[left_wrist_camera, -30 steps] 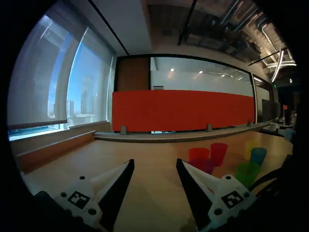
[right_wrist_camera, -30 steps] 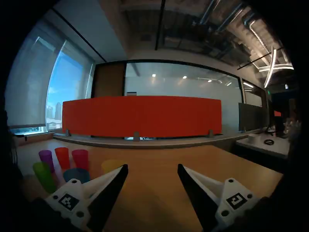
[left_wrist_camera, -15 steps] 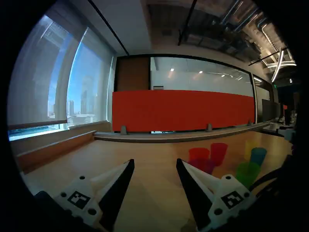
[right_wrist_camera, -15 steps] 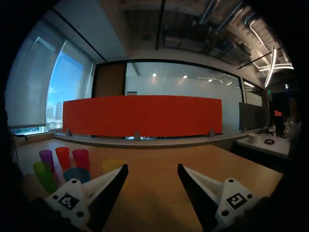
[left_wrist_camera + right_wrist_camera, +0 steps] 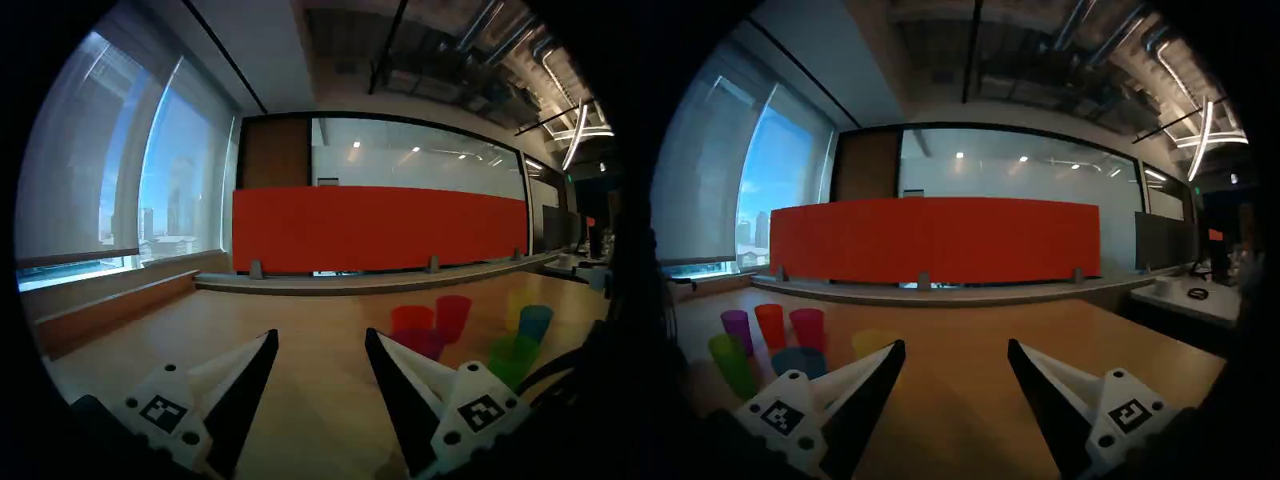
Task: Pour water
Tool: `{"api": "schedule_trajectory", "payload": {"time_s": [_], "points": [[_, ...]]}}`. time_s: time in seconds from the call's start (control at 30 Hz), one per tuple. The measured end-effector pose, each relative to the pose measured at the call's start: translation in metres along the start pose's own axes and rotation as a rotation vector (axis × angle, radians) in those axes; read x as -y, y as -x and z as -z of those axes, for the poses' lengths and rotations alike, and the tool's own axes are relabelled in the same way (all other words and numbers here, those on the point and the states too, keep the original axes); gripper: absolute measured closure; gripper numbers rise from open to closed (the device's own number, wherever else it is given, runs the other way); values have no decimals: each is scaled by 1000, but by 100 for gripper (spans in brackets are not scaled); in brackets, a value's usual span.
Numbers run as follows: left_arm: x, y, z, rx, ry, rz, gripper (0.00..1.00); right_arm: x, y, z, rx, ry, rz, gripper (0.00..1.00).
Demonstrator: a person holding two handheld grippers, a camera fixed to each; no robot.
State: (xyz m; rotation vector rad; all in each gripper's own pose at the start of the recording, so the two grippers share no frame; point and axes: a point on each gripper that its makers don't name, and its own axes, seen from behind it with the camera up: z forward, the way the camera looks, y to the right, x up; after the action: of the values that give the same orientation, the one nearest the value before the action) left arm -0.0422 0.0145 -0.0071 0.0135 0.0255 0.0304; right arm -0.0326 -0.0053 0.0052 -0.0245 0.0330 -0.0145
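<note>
State of left gripper [image 5: 320, 332]: fingers spread wide, nothing between them, held low over the wooden table [image 5: 320, 416]. State of right gripper [image 5: 956, 344]: likewise wide apart and empty, low over the same table.

Six coloured cups stand upright in a loose cluster on the table, well short of its far edge, where the red divider [image 5: 376, 228] runs.

Left gripper view: the cluster lies ahead and off to the right, apart from the fingers. The orange cup [image 5: 412, 318] and pink cup [image 5: 454, 314] are at the back, side by side. The purple cup [image 5: 430, 344] is in front of them, just past the right fingertip. Further right is the yellow cup [image 5: 517, 304], then the blue cup [image 5: 534, 322] and, nearest, the green cup [image 5: 512, 358].

Right gripper view: the same cluster lies ahead and to the left. Purple cup [image 5: 738, 328], orange cup [image 5: 770, 324] and pink cup [image 5: 806, 328] form the back row, with the green cup [image 5: 730, 364] nearest. The blue cup [image 5: 798, 360] and yellow cup [image 5: 870, 342] are partly hidden behind the left finger.

Cup contents: cannot tell
</note>
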Motion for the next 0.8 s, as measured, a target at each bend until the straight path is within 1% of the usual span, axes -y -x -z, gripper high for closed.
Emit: {"api": "schedule_trajectory", "payload": {"time_s": [0.8], "points": [[0,0,0,0,-5,0,20,0,-1,-1,0,0,-1,1]]}}
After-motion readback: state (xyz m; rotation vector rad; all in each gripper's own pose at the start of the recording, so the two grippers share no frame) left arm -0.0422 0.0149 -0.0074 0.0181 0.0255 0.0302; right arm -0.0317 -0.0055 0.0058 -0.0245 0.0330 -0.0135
